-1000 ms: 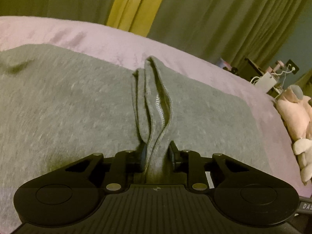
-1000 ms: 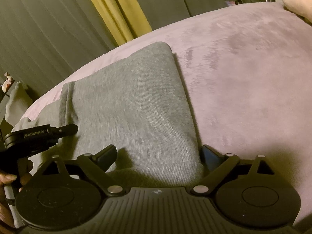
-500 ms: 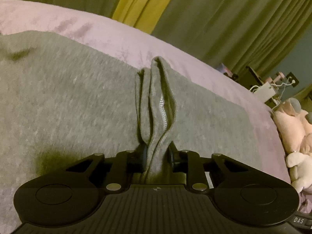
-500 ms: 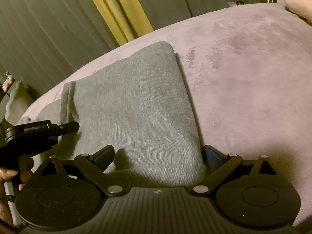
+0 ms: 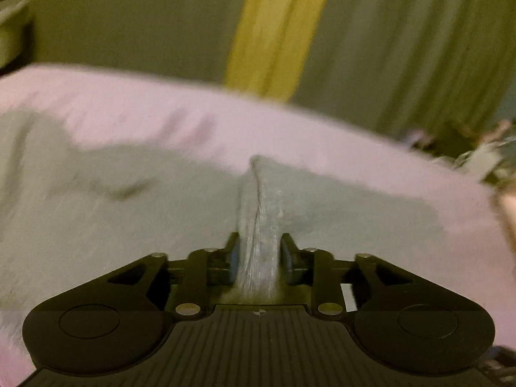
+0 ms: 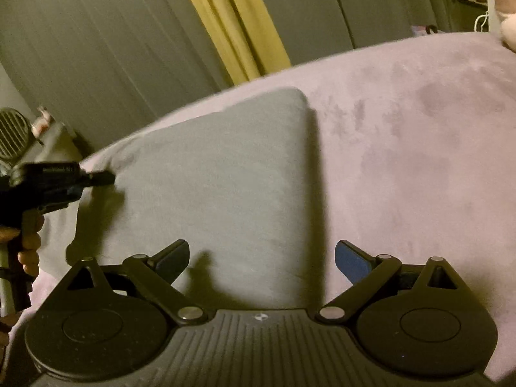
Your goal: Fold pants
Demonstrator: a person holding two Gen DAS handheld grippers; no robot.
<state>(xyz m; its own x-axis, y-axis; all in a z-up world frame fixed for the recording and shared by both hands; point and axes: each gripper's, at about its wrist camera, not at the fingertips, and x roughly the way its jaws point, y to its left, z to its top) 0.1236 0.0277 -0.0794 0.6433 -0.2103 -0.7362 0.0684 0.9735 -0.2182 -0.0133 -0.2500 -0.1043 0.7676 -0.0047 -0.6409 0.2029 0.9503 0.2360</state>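
The grey sweatpants (image 6: 225, 174) lie folded into a compact slab on the pink bedspread (image 6: 419, 148), in front of the dark curtains with a yellow curtain strip (image 6: 232, 22) behind. The left gripper (image 5: 258, 251) has a raised ridge of the fabric standing between its pads, and its jaws are opening; the left wrist view is smeared by motion, so whether the pads press on the cloth at this instant is hard to say, though narrow gaps seem to show on either side of the ridge. That pinched ridge is probably a folded edge brought over and now being let go, so that the layer can settle flat onto the stack. The right gripper (image 6: 261, 258) hovers low over the near end of the slab with its jaws spread wide and nothing between them, likely placed there to steady or smooth the bundle, or ready for the next fold. In the right wrist view the slab's long axis runs away from the camera toward the curtains, its far end a rounded corner and its right edge a straight crease on the bedspread; the left gripper comes in from the left at the slab's left edge, with a hand (image 6: 27, 242) on its handle below. The fold looks nearly done.
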